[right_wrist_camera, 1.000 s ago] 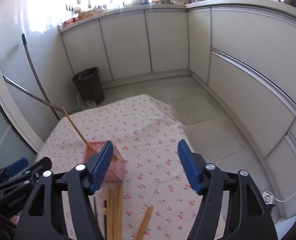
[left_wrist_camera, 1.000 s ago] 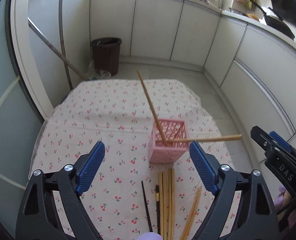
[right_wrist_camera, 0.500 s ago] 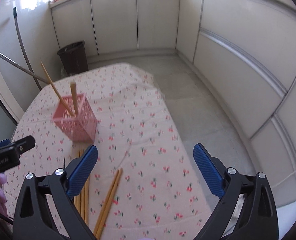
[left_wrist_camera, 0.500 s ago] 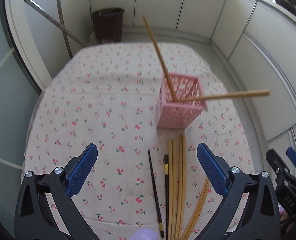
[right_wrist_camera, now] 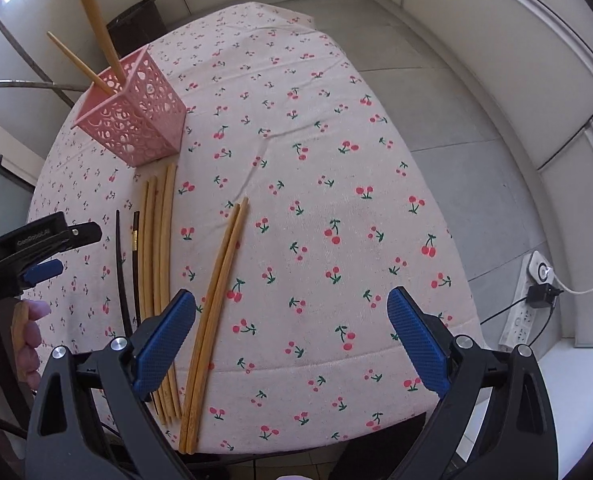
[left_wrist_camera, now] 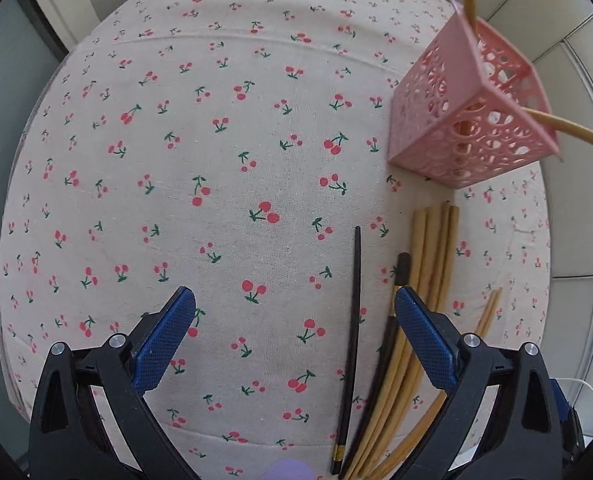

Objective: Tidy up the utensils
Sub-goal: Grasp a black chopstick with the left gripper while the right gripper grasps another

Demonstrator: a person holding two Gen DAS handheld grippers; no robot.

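Hovering over desk (left_wrist_camera: 224, 168), left hand-held gripper (left_wrist_camera: 292, 336) wide, empty, just opened; black chopsticks (left_wrist_camera: 354, 304) near pink basket (left_wrist_camera: 468, 120): thin, slick, pinch mid-shaft | right hand-held gripper (right_wrist_camera: 290, 336) wide, empty, just opened; bamboo pair (right_wrist_camera: 220, 276) right of basket: light, stiff, rolls

We see a pale tablecloth (right_wrist_camera: 304, 168) printed with red cherries, a pink perforated basket (right_wrist_camera: 132, 120), tan bamboo chopsticks (right_wrist_camera: 158, 248) and two black chopsticks (left_wrist_camera: 352, 320).
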